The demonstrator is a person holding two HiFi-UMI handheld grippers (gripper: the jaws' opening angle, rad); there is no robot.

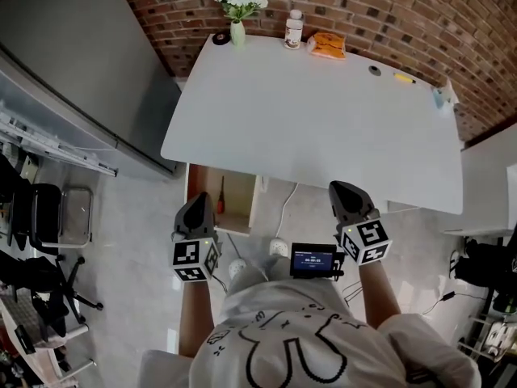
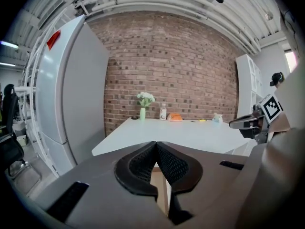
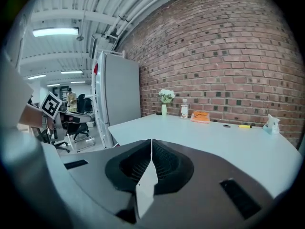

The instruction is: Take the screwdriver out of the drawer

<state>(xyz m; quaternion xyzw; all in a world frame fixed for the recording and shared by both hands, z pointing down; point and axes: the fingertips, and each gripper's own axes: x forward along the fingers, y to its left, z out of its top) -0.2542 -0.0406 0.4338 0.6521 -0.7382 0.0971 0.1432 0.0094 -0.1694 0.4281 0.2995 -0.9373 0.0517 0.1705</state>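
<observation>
PAUSED AT THE DRAWER: The left tool (image 1: 197,204), its jaws pressed together on nothing, hangs just short of the open drawer (image 1: 239,204) under the near edge of the tabletop (image 1: 323,128). The right tool (image 1: 344,189), likewise closed and empty, is held level with it in front of the tabletop. Both look poised for an approach rather than at work, and the jaws would have to part before any grab. The red-handled screwdriver (image 1: 220,200) lies lengthwise inside the drawer, untouched and nearest the left tool. Farther off, by the brick wall, a vase of white flowers (image 1: 237,23), a bottle (image 1: 294,29) and an orange packet (image 1: 328,45) sit well clear of the working edge. Writing is scarce: a small screen (image 1: 313,260) at the person's chest shows figures too small to read, and the bottle's label is illegible.
</observation>
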